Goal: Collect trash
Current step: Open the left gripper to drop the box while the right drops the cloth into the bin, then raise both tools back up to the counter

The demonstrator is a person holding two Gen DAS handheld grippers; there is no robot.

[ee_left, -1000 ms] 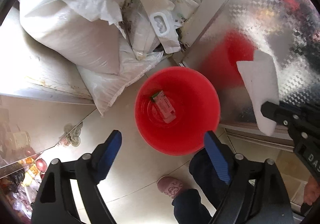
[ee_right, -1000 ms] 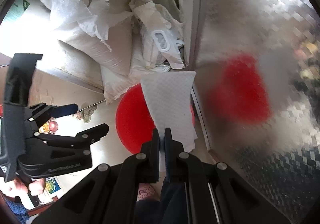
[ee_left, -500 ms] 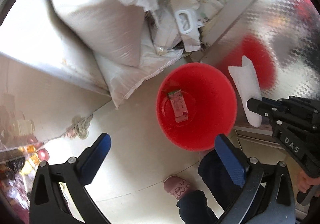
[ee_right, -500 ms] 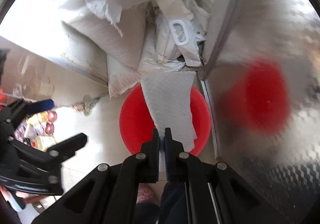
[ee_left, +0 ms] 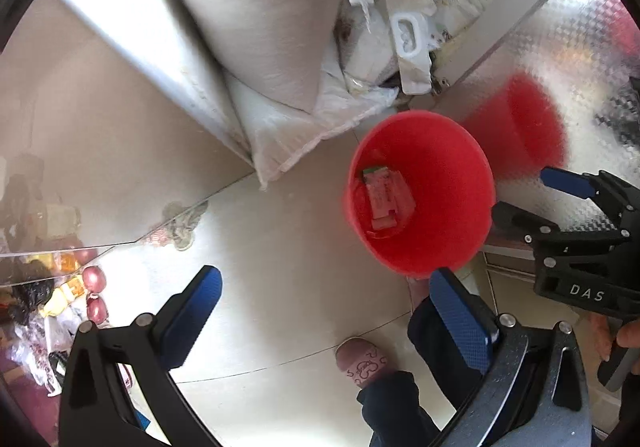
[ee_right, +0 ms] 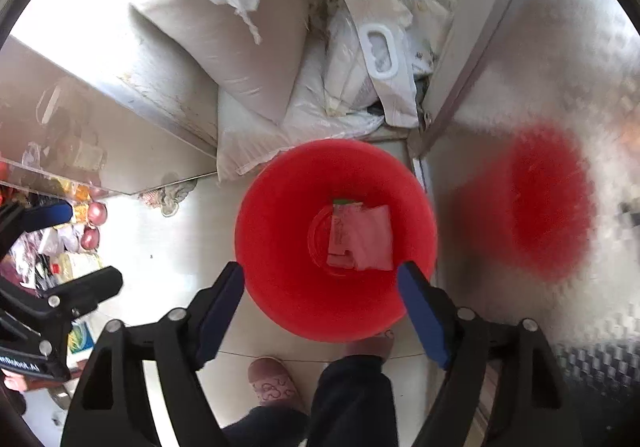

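Observation:
A red bucket (ee_right: pixel 276 247) stands on the tiled floor against a metal cabinet. Inside it lie a red snack wrapper (ee_right: pixel 340 235) and a white paper towel (ee_right: pixel 374 241) tinted red by the bucket. My right gripper (ee_right: pixel 320 275) hangs over the bucket, its jaws opening with nothing between them. In the left wrist view the bucket (ee_left: pixel 452 183) sits right of centre with the wrapper (ee_left: pixel 382 199) in it. My left gripper (ee_left: pixel 324 287) is open and empty over bare floor, left of the bucket. The right gripper (ee_left: pixel 520 193) shows at the bucket's right rim.
White woven sacks (ee_right: pixel 224 31) and plastic bags (ee_right: pixel 360 59) pile up behind the bucket. The embossed metal cabinet (ee_right: pixel 540 67) reflects the bucket. A person's slipper (ee_right: pixel 272 383) and trouser leg (ee_right: pixel 352 399) stand just below the bucket. Snacks (ee_right: pixel 92 215) show at the left.
My right gripper opened and let go of the paper towel, which now lies in the bucket. The left gripper widened and drifted left, away from the bucket.

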